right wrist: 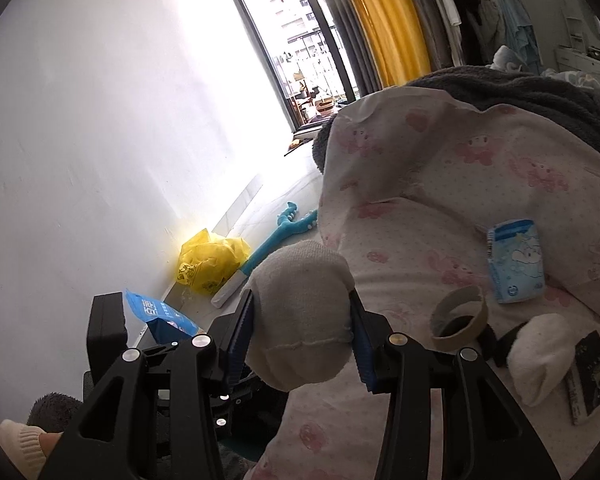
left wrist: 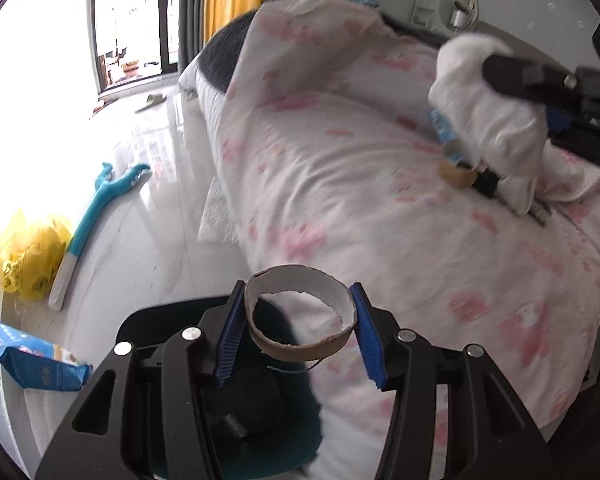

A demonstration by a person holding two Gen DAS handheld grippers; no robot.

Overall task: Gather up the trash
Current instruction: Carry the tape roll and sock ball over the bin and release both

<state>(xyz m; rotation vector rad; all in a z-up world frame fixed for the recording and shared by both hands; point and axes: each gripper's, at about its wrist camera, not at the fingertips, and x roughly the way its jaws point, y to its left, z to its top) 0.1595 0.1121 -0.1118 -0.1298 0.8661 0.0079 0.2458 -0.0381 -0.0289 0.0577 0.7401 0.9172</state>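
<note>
Cardboard is already in your grip: your left claw [left wrist: 298,334] is clamped across a torn cardboard ring [left wrist: 300,316], its blue pads [left wrist: 232,340] pressing the ring's two sides, and it tilts down past the edge of the bed [left wrist: 380,208] toward the floor [left wrist: 160,184]. Your right claw [right wrist: 302,340] is clamped on a white sock [right wrist: 300,316], bunched between its pads and bulging out the front; it points less steeply, along the bed and toward the wall. You look to be mid-carry, both loads lifted and neither yet dropped. On the pink-patterned cover just beyond the right claw lie a second cardboard ring [right wrist: 458,318], another white sock [right wrist: 540,360], a dark flat packet [right wrist: 590,376] and, a little farther, a blue tissue pack [right wrist: 516,266], so more collecting remains. Farther off on the floor by the wall sit a blue snack bag [right wrist: 160,316], a yellow plastic bag [right wrist: 210,262] and a teal toy [right wrist: 276,240]. The yellow bag seems the likely place for the trash; if so, your next move calls for swinging the left claw over its mouth before letting go, since the ring is light and could roll. Whether the bag's mouth stands open you cannot tell from here.
</note>
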